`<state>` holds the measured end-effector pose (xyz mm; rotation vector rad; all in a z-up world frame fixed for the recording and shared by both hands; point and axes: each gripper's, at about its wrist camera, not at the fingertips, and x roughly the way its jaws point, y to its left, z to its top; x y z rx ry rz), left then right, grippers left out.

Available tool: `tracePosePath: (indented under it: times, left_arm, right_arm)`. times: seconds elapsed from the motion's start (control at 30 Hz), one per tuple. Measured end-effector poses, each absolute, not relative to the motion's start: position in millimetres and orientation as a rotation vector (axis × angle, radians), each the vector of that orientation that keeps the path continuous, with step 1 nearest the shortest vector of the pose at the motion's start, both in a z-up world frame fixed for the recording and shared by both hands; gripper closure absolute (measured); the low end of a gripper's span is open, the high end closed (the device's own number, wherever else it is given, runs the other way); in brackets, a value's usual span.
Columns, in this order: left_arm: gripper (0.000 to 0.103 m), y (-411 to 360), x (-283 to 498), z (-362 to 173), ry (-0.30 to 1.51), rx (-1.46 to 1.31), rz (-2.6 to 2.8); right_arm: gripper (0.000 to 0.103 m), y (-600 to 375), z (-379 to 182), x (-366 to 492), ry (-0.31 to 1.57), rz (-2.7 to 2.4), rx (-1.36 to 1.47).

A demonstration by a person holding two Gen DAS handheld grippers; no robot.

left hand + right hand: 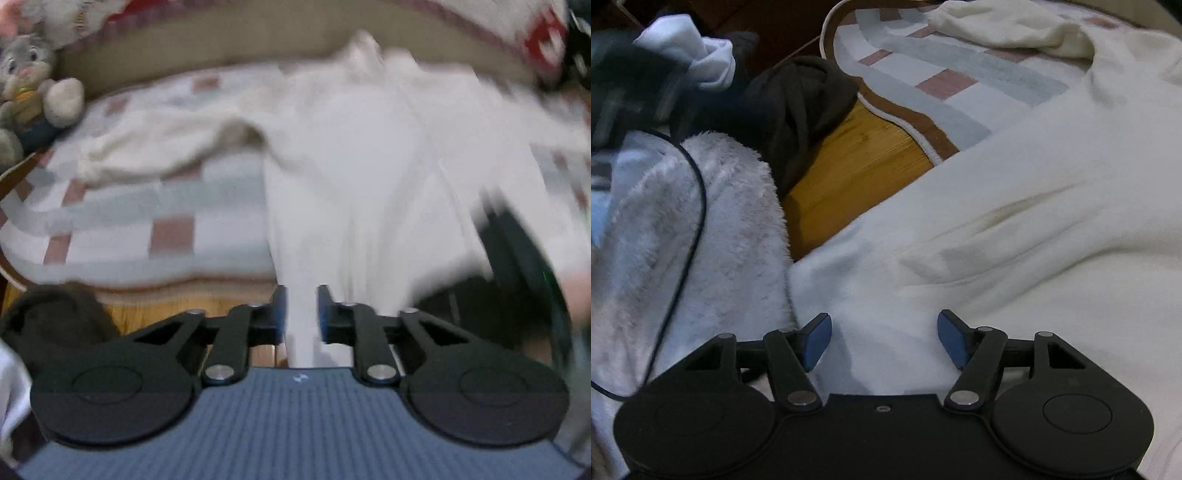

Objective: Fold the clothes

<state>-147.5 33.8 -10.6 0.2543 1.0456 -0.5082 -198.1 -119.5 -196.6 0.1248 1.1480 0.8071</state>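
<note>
While the left gripper (pixel 302 310) is clenched on a bunched strip of the white garment (pixel 369 177), the cloth runs taut from its pads out over the patchwork mat (pixel 110 206). The left view is blurred, so finer detail there is unclear. The right gripper (pixel 882 339) is spread wide, with a hem corner of the same garment (pixel 1015 206) lying between its blue pads (pixel 816 343); I can't see any pinch.

For a good fold, I'd judge the right side needs a firm bite on that corner, level with the left, with the hem kept taut so no creases get trapped.

Fabric looks soft, thick and matte, cream-white, with long shallow wrinkles. The mat is flat, with pink and grey blocks and a brown scalloped border, on wood flooring (pixel 849 162). A fluffy white towel (pixel 720 229) and a dark crumpled garment (pixel 798 107) lie near its edge, and a plush rabbit (pixel 33 88) sits at the far corner.
</note>
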Motion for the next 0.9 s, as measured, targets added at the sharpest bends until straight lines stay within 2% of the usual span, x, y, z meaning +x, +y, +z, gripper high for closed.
tracePosePath:
  times: [0.07, 0.27, 0.37, 0.43, 0.5, 0.53, 0.6, 0.67, 0.8, 0.9]
  left_arm:
    - [0.070, 30.3, -110.8, -16.2, 1.042, 0.152, -0.463]
    - [0.070, 31.3, 7.6, -72.8, 1.149, -0.261, -0.175]
    - [0.070, 44.1, 49.4, -92.0, 1.095, -0.402, -0.085]
    - [0.069, 51.8, 66.5, -98.2, 0.987, -0.435, -0.095]
    - [0.057, 56.4, 67.9, -100.7, 0.806, -0.384, -0.209]
    - [0.053, 60.2, 70.4, -107.1, 0.803, -0.367, -0.186]
    - [0.053, 68.7, 75.6, -119.7, 0.802, -0.346, -0.140]
    - [0.055, 89.7, 84.9, -132.2, 0.876, -0.457, -0.083]
    - [0.056, 105.7, 97.7, -142.1, 0.902, -0.503, -0.035]
    - [0.056, 112.5, 106.2, -146.5, 0.898, -0.503, -0.012]
  right_arm:
    - [0.033, -117.4, -196.6, -201.1, 1.155, 0.832, 0.143]
    - [0.035, -155.7, -158.2, -199.1, 1.143, 0.805, 0.274]
    - [0.034, -184.5, -118.2, -187.5, 1.040, 0.609, 0.127]
    - [0.034, -194.9, -89.5, -173.7, 0.979, 0.510, -0.010]
    - [0.035, -203.7, -60.0, -156.5, 0.925, 0.425, -0.122]
    - [0.035, -206.6, -45.8, -142.9, 0.922, 0.387, -0.147]
    - [0.035, -212.3, -17.3, -115.6, 0.915, 0.311, -0.198]
    - [0.035, -207.9, 6.0, -87.0, 0.942, 0.245, -0.220]
    - [0.035, -200.0, 26.5, -16.1, 1.044, 0.132, 0.010]
    - [0.035, -203.3, 22.7, 34.0, 1.014, 0.110, 0.156]
